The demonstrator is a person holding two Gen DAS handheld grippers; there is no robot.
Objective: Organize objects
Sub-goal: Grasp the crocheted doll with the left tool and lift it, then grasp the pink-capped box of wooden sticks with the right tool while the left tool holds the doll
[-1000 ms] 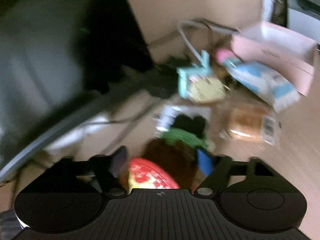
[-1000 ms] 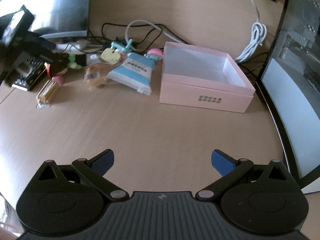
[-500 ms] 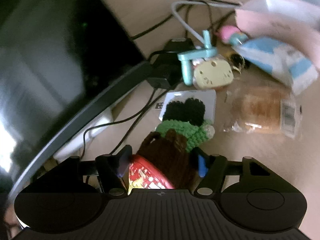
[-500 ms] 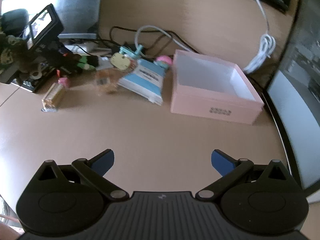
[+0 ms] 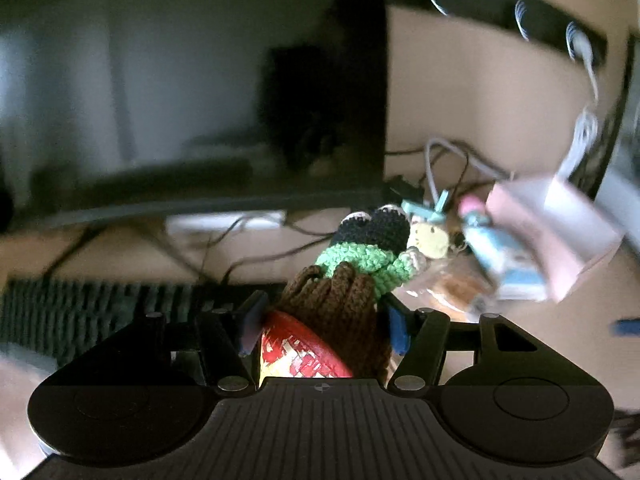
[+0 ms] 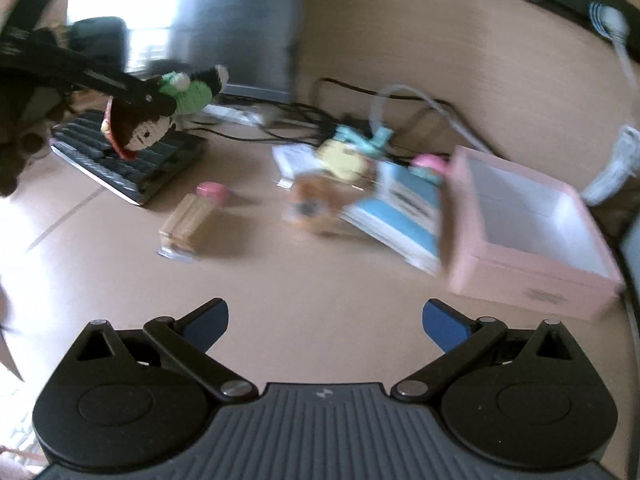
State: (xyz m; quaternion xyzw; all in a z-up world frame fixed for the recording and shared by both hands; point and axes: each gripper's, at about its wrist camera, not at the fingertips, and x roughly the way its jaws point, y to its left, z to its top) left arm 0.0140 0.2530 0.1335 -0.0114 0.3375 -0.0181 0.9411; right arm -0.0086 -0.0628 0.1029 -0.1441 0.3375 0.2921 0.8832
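Note:
My left gripper [image 5: 322, 326] is shut on a crocheted doll [image 5: 344, 300] with brown hair, a green body, black feet and a red hat. It holds the doll in the air above a keyboard; the doll [image 6: 160, 116] also shows at the upper left of the right wrist view. My right gripper [image 6: 326, 320] is open and empty above bare desk. An open pink box [image 6: 532, 236] stands at the right, and it shows in the left wrist view [image 5: 548, 232] too.
On the desk lie a small bottle with a pink cap [image 6: 192, 216], a wrapped bun [image 6: 312, 208], a blue-white packet [image 6: 404, 220], a yellow toy [image 6: 344, 156] and a pink-capped toy [image 6: 430, 166]. A black keyboard [image 6: 120, 168], cables [image 6: 360, 100] and monitors stand behind.
My left gripper has lifted the doll off the desk and swung left over the keyboard. The right gripper has drifted left and stays open.

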